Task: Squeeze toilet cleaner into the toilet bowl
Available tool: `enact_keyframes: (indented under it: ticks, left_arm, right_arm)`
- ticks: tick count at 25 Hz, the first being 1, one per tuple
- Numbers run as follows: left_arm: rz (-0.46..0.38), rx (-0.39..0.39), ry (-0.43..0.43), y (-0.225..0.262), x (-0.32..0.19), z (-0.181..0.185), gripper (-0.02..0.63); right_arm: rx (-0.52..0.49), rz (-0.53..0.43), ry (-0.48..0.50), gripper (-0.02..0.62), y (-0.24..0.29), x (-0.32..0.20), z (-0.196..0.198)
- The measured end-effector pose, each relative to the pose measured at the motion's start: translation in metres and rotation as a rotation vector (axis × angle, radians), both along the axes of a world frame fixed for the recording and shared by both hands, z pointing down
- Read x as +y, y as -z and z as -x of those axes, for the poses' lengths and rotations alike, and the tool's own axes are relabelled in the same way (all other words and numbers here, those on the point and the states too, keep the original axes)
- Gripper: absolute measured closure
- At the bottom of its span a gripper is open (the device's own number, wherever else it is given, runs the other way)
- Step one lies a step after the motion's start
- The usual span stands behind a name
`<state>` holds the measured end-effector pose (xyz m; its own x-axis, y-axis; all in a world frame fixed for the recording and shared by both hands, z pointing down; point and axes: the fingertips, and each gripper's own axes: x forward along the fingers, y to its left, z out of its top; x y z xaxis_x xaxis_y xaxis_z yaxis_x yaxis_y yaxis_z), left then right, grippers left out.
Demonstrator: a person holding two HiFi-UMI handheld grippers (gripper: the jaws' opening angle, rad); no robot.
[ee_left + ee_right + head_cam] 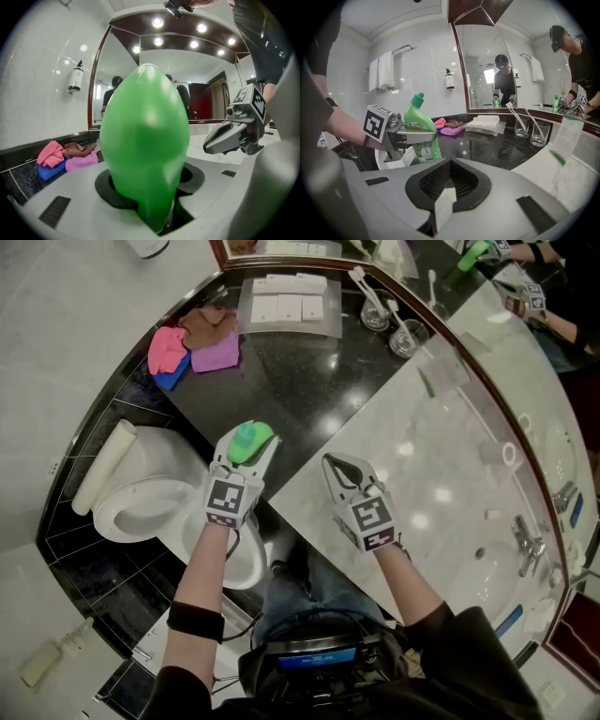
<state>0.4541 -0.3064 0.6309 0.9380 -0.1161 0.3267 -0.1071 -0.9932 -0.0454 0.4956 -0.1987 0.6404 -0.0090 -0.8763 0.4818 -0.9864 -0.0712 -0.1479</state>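
A green toilet cleaner bottle (247, 440) with a teal cap stands upright by the front edge of the black counter (309, 381). My left gripper (247, 446) is shut on its body. The bottle (145, 140) fills the left gripper view, and in the right gripper view the bottle (421, 123) shows between the left gripper's jaws (418, 136). The white toilet (141, 507), lid up, lies below and to the left of that hand. My right gripper (331, 463) is shut and holds nothing, hovering over the marble counter edge to the right of the bottle; it also shows as the right gripper (219, 140).
Pink, purple and blue cloths (192, 348) lie at the back left of the black counter. A clear tray of white packets (289, 306) and two glasses with toothbrushes (394, 326) stand behind. The marble counter (441, 474) with a faucet (527, 542) runs to the right.
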Motion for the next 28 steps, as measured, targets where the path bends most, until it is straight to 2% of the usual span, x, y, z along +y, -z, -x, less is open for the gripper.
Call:
enact_keyframes:
  ticks: [7,12,17,22,28]
  left_arm:
    - [-0.018,-0.015,0.022,0.002,0.001,0.0,0.416]
    - [-0.001,-0.009,0.029,0.018,0.004,0.002,0.416]
    - [-0.011,-0.005,0.01,0.038,0.014,0.019,0.417]
    - [-0.012,-0.009,0.039,0.063,0.028,0.062,0.417]
    - [-0.03,-0.006,0.102,0.096,0.055,0.146,0.417]
  right_arm:
    - [0.0,-0.001,0.001,0.592,0.002,0.003,0.002]
    - [0.004,-0.002,0.002,0.592,0.004,0.005,0.005]
    - [0.006,-0.025,0.007,0.592,0.02,0.007,0.015]
    - [0.019,-0.051,0.033,0.592,0.042,0.009,0.045]
    - [0.035,-0.095,0.096,0.592,0.074,0.017,0.115]
